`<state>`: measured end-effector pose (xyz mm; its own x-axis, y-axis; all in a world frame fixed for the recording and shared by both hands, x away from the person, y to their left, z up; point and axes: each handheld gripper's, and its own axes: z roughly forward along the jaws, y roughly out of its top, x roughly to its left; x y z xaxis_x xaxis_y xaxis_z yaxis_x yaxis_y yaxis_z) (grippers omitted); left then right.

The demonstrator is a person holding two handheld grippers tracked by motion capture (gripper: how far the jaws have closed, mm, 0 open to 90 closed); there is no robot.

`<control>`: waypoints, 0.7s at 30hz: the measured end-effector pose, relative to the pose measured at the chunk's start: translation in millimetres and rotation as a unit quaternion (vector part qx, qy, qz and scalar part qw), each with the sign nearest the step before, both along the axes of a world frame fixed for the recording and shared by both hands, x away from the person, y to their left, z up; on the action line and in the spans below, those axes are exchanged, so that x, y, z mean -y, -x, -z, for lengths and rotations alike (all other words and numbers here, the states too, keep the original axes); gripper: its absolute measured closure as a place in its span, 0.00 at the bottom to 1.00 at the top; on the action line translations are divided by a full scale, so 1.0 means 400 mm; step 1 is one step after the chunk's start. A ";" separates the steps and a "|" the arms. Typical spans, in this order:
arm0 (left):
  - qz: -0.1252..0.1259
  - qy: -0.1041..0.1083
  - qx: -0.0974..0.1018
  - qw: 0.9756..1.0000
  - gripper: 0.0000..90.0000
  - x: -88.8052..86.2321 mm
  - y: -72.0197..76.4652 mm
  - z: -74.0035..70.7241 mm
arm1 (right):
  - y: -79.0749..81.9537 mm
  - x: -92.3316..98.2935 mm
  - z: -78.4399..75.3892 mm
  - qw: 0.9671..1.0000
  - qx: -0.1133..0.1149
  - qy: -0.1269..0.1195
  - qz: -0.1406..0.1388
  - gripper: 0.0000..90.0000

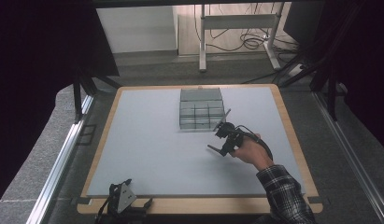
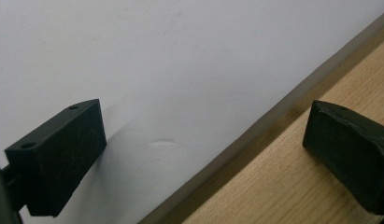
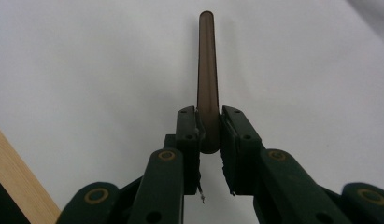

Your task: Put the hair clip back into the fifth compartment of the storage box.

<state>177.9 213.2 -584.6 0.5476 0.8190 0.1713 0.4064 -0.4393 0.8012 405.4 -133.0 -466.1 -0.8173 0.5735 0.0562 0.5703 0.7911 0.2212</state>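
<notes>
Even, soft overhead light falls on the pale worktop [image 1: 147, 140], while the high view's corners and sides sink into near-black. Shadows are faint and short. Both gripper views are slightly soft, with close jaws blurred and no glare.

No readable text, labels or numbers anywhere.

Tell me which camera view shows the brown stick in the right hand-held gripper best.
The right gripper view: the brown stick runs straight up the picture, clamped between the jaws of the right hand-held gripper. The high view shows it as a thin dark line by the hand. The left gripper view looks at the mat's edge instead.
</notes>
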 end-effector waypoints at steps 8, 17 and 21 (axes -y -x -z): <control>-0.001 -0.001 0.001 1.000 0.00 0.000 0.000 0.000 | -0.015 -0.001 -0.041 1.000 0.017 -0.014 0.008 0.85; 0.000 -0.002 0.000 1.000 0.00 0.000 0.000 0.000 | -0.040 0.007 -0.079 0.998 0.037 -0.034 0.025 0.85; 0.000 -0.002 0.000 1.000 0.00 -0.001 0.000 0.000 | -0.053 0.011 -0.092 0.998 0.046 -0.038 0.032 0.85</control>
<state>177.9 213.4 -584.5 0.5483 0.8180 0.1739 0.4062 -0.4423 0.7996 426.6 -137.5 -429.2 -0.7831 0.6213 0.0282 0.5933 0.7326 0.3336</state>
